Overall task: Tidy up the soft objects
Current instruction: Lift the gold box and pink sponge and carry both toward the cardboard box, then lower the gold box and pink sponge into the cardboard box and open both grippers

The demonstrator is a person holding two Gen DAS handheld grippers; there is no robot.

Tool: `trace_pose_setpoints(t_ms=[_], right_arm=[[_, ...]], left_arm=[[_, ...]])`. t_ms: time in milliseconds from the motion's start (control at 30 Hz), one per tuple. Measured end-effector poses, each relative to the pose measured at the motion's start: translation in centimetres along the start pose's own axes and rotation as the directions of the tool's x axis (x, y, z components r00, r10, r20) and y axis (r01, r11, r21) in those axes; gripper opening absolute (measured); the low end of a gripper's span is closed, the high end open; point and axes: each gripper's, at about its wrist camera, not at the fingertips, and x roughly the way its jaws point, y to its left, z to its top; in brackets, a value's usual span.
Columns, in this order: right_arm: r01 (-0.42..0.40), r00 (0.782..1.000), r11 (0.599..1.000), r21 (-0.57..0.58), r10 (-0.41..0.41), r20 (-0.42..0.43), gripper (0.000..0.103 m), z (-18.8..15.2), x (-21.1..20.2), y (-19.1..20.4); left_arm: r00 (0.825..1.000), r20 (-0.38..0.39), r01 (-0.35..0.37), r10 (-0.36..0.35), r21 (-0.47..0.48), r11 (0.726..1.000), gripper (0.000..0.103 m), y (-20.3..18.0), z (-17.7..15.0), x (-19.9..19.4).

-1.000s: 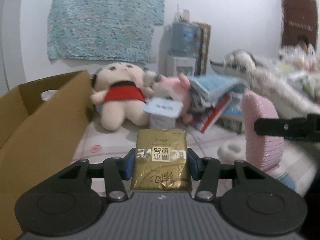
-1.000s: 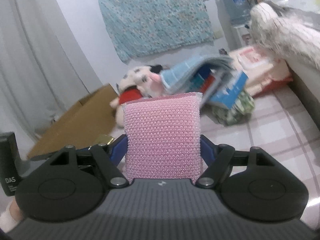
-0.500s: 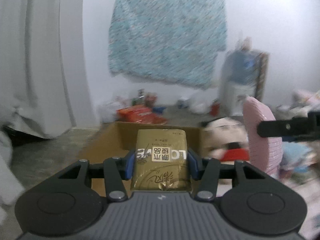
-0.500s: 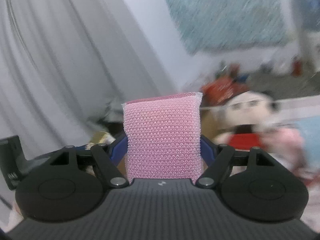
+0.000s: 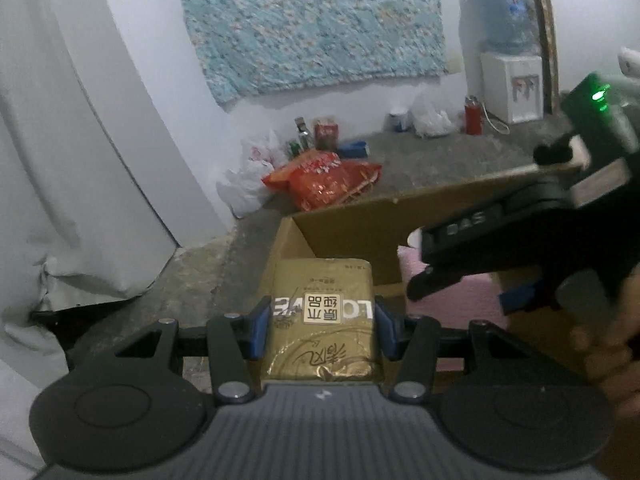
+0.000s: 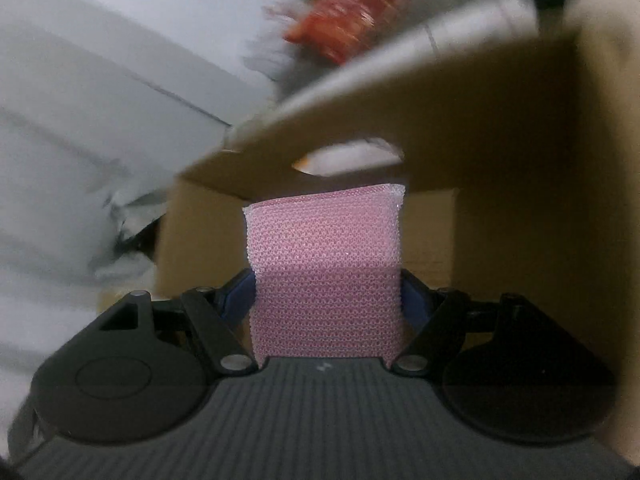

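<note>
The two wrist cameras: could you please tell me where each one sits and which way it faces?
Left wrist: on the left gripper, facing the cardboard box and wall beyond; shows its fingers clamping the gold pack, plus the right gripper.
Right wrist: on the right gripper, pointing into the box; shows its fingers gripping the pink sponge.
Shared: box, sponge, red bag.

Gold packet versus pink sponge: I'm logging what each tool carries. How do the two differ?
The gold packet is glossy foil with printed characters; the pink sponge is plain, with a knobbly mesh texture. The packet sits in the left tongs, short of the cardboard box's rim; the sponge, in the right tongs, is already between the box walls. Both are soft blocks clamped at their sides.
</note>
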Motion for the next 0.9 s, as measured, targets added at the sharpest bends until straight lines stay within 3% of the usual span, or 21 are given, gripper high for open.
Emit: trace_pose_setpoints(t_ms=[67,167,267,433,467,567,600,667,767,800,900], right_arm=[[0.033,0.999,0.999,0.011,-0.033,0.007,0.079,-0.5,1.9,-0.2],[0.005,1.0,1.0,0.001,-0.005,0.029,0.084,-0.9,2.5,0.3],[0.014,1.0,1.0,0.017,-0.014,-0.013,0.102,-0.7,2.3,0.4],[0.039,0.998,0.998,0.04,-0.037,-0.049,0.102,-0.7,0.8,-1.1],[0.028,0.999,0.999,0.044,-0.026,-0.045,0.101,-0.6,1.3,-1.5],[0.044,0.999,0.999,0.026,-0.043,-0.024,0.079,-1.0,1.6,-1.2],[0.057,0.998,0.998,0.006,-0.057,-0.016,0.076,-1.1,1.7,-0.9],[0.076,0.997,0.997,-0.025,-0.076,-0.002,0.072,-1.2,1.8,-0.5],[0.09,0.996,0.996,-0.026,-0.09,0.012,0.069,-0.8,1.7,-0.5],[0.098,0.995,0.994,-0.041,-0.098,0.019,0.068,-0.7,1.8,-0.4],[0.13,0.991,0.986,-0.1,-0.127,0.035,0.066,-0.3,2.2,0.1]], left_arm=[[1.0,-0.01,0.01,-0.01,0.02,1.0,0.053,0.1,-0.6,1.0],[0.999,-0.024,0.039,-0.039,0.016,0.999,0.053,0.5,-1.0,2.3],[0.998,-0.044,0.051,-0.051,0.003,0.999,0.053,0.6,-0.9,3.7],[0.995,-0.075,0.061,-0.058,0.038,0.997,0.053,-0.2,-0.9,6.3],[0.994,-0.088,0.061,-0.057,0.035,0.998,0.053,-0.4,-0.9,7.0],[0.992,-0.114,0.063,-0.06,0.029,0.998,0.055,-0.9,-0.9,9.0],[0.994,-0.104,0.036,-0.03,0.059,0.998,0.057,-1.4,-0.9,9.4],[0.996,-0.093,0.02,-0.007,0.142,0.99,0.072,-2.3,-1.0,9.9],[0.993,-0.114,0.047,-0.024,0.206,0.978,0.085,-3.1,-1.0,10.0],[0.994,-0.106,0.047,-0.025,0.205,0.978,0.084,-3.2,-1.1,9.5],[0.996,-0.091,0.024,-0.006,0.198,0.98,0.061,-3.1,-1.2,8.5]])
